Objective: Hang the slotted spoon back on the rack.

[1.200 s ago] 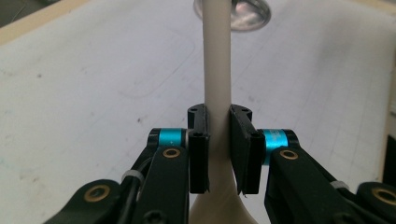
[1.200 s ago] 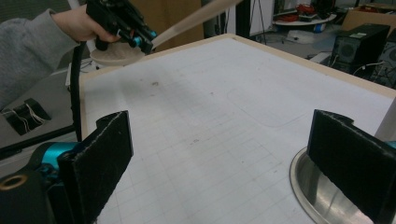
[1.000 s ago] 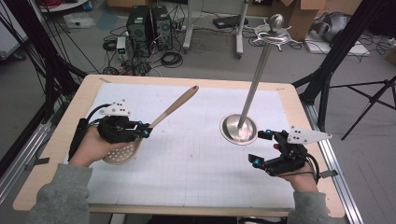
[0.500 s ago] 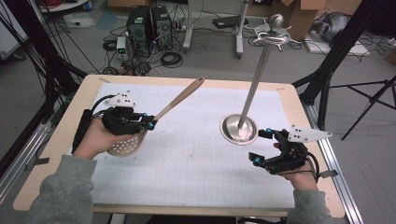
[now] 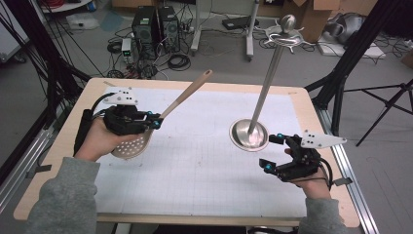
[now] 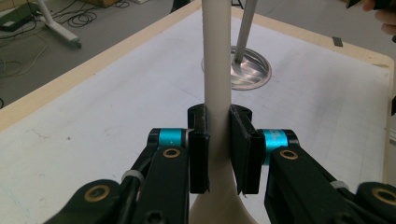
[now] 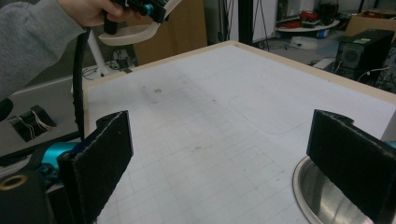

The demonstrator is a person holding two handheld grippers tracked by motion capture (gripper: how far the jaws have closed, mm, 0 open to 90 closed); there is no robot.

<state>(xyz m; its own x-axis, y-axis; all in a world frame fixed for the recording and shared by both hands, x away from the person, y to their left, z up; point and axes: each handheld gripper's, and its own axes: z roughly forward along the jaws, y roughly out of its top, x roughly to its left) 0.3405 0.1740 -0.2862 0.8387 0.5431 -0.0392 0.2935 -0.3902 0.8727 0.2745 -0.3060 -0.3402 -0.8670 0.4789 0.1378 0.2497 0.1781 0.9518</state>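
A pale wooden slotted spoon (image 5: 181, 97) is lifted off the table at the left, its perforated bowl (image 5: 130, 146) low and its handle slanting up toward the far side. My left gripper (image 5: 155, 121) is shut on the spoon's neck; in the left gripper view both pads (image 6: 199, 149) press the handle (image 6: 217, 70). A metal stand (image 5: 265, 83) with a round base (image 5: 249, 135) and hooks at the top rises right of centre. My right gripper (image 5: 272, 152) stands open near the base, with nothing between its pads (image 7: 100, 161).
A white gridded mat (image 5: 204, 161) covers the wooden table (image 5: 58, 146). Beyond the far edge lie computer towers (image 5: 156, 27), cables and tripod legs on the floor. In the right gripper view the left hand (image 7: 93, 9) and the spoon's bowl show at the top left.
My left gripper has risen with the spoon, lifting its bowl off the mat and tilting the handle higher. The right gripper has kept still.
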